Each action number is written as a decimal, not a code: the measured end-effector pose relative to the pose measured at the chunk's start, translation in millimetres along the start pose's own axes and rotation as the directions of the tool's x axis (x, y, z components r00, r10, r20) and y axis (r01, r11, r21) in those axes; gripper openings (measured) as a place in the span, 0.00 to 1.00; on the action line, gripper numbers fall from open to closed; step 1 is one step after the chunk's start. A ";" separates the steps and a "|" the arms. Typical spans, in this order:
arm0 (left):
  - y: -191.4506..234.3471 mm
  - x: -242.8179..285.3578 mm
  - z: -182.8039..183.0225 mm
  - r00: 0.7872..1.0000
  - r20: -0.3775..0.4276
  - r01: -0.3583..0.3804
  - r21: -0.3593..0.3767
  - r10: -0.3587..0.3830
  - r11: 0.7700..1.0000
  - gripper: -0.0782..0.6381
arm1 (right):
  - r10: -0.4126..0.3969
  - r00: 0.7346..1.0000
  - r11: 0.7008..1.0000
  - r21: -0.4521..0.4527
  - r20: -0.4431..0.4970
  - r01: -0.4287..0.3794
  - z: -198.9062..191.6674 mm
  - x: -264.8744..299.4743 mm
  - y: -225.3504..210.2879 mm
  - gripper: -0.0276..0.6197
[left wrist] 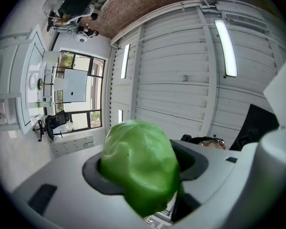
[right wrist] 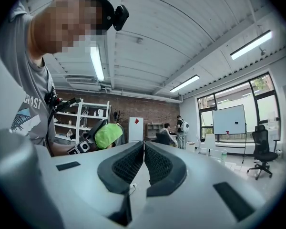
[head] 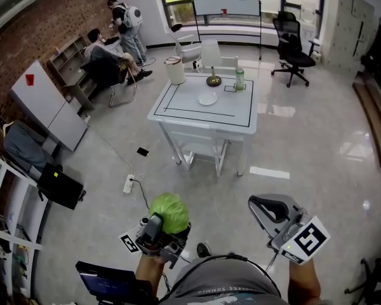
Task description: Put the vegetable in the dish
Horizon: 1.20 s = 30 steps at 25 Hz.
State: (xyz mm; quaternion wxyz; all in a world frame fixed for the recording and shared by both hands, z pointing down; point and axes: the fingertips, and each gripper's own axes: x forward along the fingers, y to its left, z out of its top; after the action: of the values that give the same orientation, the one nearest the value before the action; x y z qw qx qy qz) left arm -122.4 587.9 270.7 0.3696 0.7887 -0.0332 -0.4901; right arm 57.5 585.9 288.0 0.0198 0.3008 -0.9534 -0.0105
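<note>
A round green leafy vegetable sits between the jaws of my left gripper, low in the head view, and the jaws are shut on it. In the left gripper view the vegetable fills the gap of the left gripper, which tilts up toward the ceiling. My right gripper is beside it to the right, shut with nothing held; its pads meet. The white dish lies on the white table, far ahead across the floor.
On the table stand a brass object and a bottle, with a white bin at its far left corner. A power strip and cable lie on the floor. An office chair stands at the back right; people sit at the back left.
</note>
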 end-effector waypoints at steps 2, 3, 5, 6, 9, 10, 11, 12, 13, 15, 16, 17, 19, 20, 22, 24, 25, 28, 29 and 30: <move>4.4 -0.4 10.7 1.000 0.001 0.000 -0.008 0.000 1.000 0.51 | -0.008 1.000 1.000 -0.001 -0.001 0.008 1.3 10.3 -3.4 0.05; 6.2 -0.8 15.8 1.000 -0.001 -0.001 -0.011 0.001 1.000 0.51 | -0.012 1.000 1.000 0.001 0.000 0.011 2.0 15.6 -4.6 0.05; 8.1 -1.6 26.3 1.000 -0.015 0.000 -0.006 0.000 1.000 0.51 | -0.017 1.000 1.000 0.001 0.004 0.017 3.5 26.5 -5.6 0.05; 8.3 -1.8 32.3 1.000 -0.022 0.003 0.001 -0.003 1.000 0.51 | -0.018 1.000 1.000 -0.001 0.005 0.018 4.2 32.2 -5.8 0.05; 8.3 -3.5 52.7 0.999 -0.025 0.020 0.007 -0.019 1.000 0.51 | -0.026 1.000 1.000 -0.009 0.004 0.026 5.3 49.3 -4.9 0.05; 8.2 -5.2 58.8 0.999 -0.026 0.024 0.004 -0.024 1.000 0.51 | -0.031 1.000 0.999 -0.010 0.002 0.031 4.8 54.5 -4.1 0.05; 7.9 -7.3 64.4 0.999 -0.029 0.028 0.002 -0.028 1.000 0.51 | -0.038 0.999 0.999 -0.011 0.002 0.038 4.5 59.4 -3.4 0.05; 7.5 -9.3 69.6 0.999 -0.034 0.032 0.002 -0.032 0.999 0.51 | -0.045 0.999 0.999 -0.014 0.002 0.045 4.6 64.0 -3.0 0.05; 7.4 -11.2 74.6 0.999 -0.039 0.036 0.002 -0.036 0.999 0.51 | -0.052 0.999 0.998 -0.018 0.003 0.052 5.2 68.4 -3.0 0.05; 8.9 -14.6 84.0 0.998 -0.047 0.041 0.002 -0.041 0.999 0.51 | -0.065 0.998 0.998 -0.025 0.009 0.066 6.8 75.8 -3.5 0.05; 10.5 -16.5 88.3 0.998 -0.048 0.040 0.001 -0.040 0.999 0.51 | -0.070 0.997 0.997 -0.026 0.011 0.070 7.0 78.8 -3.3 0.05; 12.2 -18.2 92.1 0.998 -0.047 0.038 -0.001 -0.038 0.999 0.51 | -0.072 0.997 0.997 -0.026 0.010 0.073 6.7 81.4 -2.8 0.05; 14.8 -20.8 98.3 0.999 -0.038 0.033 -0.006 -0.033 0.999 0.51 | -0.072 0.997 0.997 -0.025 -0.001 0.072 4.9 86.0 -2.1 0.05; 15.7 -21.3 100.4 0.999 -0.034 0.032 -0.007 -0.032 0.999 0.51 | -0.071 0.997 0.997 -0.025 -0.007 0.070 3.9 87.9 -3.0 0.05; 18.4 -21.0 103.4 0.999 -0.032 0.030 -0.002 -0.030 1.000 0.51 | -0.068 0.998 0.997 -0.020 -0.013 0.068 2.4 91.3 -8.0 0.05; 23.8 -19.8 106.9 0.999 -0.027 0.024 0.008 -0.024 1.000 0.51 | -0.063 0.998 0.998 -0.014 -0.013 0.063 0.5 95.2 -15.2 0.05; 27.8 -19.1 108.3 1.000 -0.019 0.020 0.011 -0.020 1.000 0.51 | -0.057 0.998 0.998 -0.013 -0.014 0.056 -0.9 97.1 -19.0 0.05; 39.9 -14.9 108.6 1.000 0.002 0.011 0.019 -0.011 1.000 0.51 | -0.032 0.999 0.999 -0.016 -0.014 0.032 -3.3 100.4 -32.7 0.05; 42.6 -12.2 108.4 1.000 0.002 0.004 0.025 -0.004 1.000 0.51 | -0.027 1.000 1.000 -0.012 -0.014 0.027 -3.1 101.2 -37.1 0.05; 44.0 -9.1 108.4 1.000 0.002 -0.003 0.032 0.003 0.999 0.51 | -0.022 1.000 1.000 -0.008 -0.016 0.022 -2.5 101.6 -40.8 0.05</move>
State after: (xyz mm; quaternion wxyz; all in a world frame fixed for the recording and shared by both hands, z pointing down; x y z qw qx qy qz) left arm -200.0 500.1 278.0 0.3578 0.7940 -0.0426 -0.4896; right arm -2.1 494.2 292.4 0.0283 0.3111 -0.9499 -0.0119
